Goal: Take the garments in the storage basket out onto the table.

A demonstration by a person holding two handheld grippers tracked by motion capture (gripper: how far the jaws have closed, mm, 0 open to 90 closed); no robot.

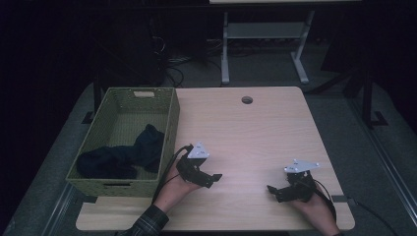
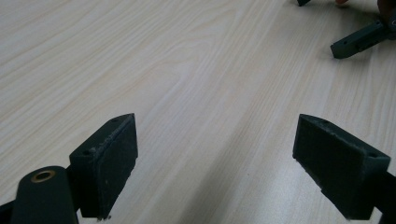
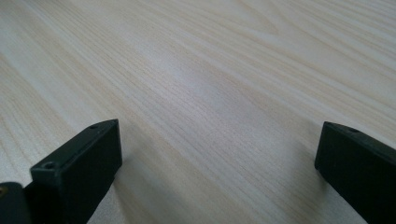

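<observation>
Both grippers, left gripper (image 1: 212, 178) and right gripper (image 1: 273, 191), sit empty with jaws wide open on the bare surface (image 1: 255, 128), dark clothes (image 1: 123, 155) apparently already in the basket (image 1: 169, 123), so probably nothing's left to grab.

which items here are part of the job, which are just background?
In play:
left hand-held gripper, open, empty
right hand-held gripper, open, empty
dark garment lying in the green basket

Background:
wooden table with cable hole
white desk frame behind
floor cables
</observation>
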